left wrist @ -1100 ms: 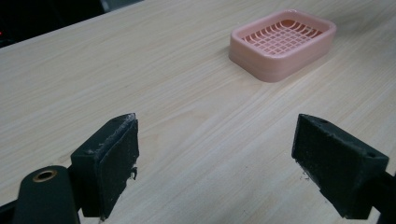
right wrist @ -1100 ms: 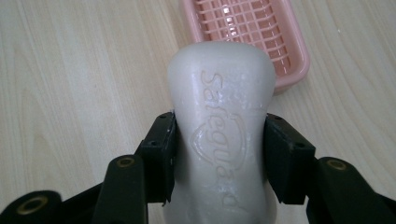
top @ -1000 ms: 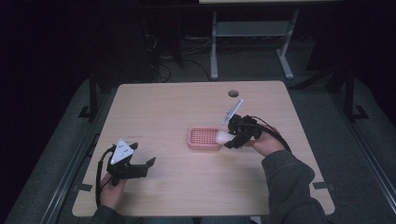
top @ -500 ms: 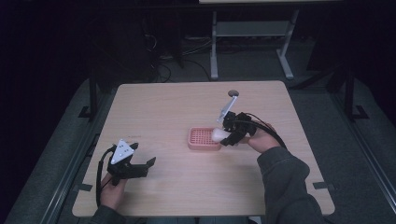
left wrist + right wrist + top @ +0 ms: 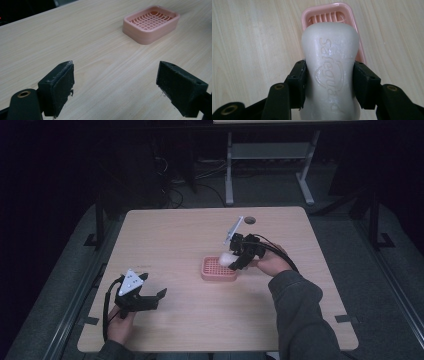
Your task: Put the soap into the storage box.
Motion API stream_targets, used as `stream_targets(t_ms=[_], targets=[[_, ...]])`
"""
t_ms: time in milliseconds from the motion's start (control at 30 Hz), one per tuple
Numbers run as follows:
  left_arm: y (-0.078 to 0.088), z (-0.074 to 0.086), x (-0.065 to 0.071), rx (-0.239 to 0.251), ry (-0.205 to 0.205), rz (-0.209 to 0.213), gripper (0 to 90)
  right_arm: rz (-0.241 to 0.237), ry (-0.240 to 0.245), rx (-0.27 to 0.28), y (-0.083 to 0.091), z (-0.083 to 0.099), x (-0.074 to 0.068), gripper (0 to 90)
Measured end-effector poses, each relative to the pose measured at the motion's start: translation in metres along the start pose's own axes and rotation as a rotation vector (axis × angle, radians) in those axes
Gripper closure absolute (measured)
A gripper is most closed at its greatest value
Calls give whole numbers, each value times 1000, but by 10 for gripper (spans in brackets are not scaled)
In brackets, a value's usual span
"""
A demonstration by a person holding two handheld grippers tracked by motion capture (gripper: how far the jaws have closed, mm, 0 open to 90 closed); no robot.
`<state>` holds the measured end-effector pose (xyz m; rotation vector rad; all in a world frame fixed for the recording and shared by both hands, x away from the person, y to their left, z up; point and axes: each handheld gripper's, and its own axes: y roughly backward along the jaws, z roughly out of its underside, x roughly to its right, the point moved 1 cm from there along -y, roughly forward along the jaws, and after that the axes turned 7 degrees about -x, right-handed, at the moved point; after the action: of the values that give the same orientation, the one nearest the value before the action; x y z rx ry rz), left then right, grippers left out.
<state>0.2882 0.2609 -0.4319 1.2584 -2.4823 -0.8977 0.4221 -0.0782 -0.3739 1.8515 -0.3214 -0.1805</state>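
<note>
Soap bar [image 5: 329, 72]: white, waisted, with a raised brand word running along its top face. Carried in the air above the soap dish, toward the dish's 2 o'clock end in the high view [image 5: 226, 259]; not yet resting in it.

Right tongs [image 5: 329, 83]: clamped on the soap bar at its narrow waist, one pad on each long side. The waist likely gives the firmest purchase on a slick bar and leaves the far end free to go into the dish first. Seen in the high view [image 5: 235, 261] at about 3 o'clock of counter centre, tilted down toward the dish.

Soap dish [image 5: 219, 269]: pink, rectangular, with a gridded drain floor; empty. It sits near counter centre, slightly toward 3 o'clock. In the right gripper view its far rim [image 5: 329, 6] shows past the bar, so the bar appears lined up along the dish's length, presumably for lowering in.

Left tongs [image 5: 116, 82]: spread wide, nothing between the pads. Parked at 7 o'clock on the counter in the high view [image 5: 161, 294], well apart from the dish, apparently idle and out of the working hand's way. Its own view looks across bare wood at the dish [image 5: 151, 23].

Counter [image 5: 175, 240]: pale wood grain; small round hole [image 5: 249, 220] at 1 o'clock.

Likely step: setting the bar into the dish.
</note>
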Motion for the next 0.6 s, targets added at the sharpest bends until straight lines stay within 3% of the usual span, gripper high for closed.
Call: stream_targets(t_ms=[600], targets=[[0,0,-1,-2,-7,-1,146,-18,33,-13,-26,-27,4,488]])
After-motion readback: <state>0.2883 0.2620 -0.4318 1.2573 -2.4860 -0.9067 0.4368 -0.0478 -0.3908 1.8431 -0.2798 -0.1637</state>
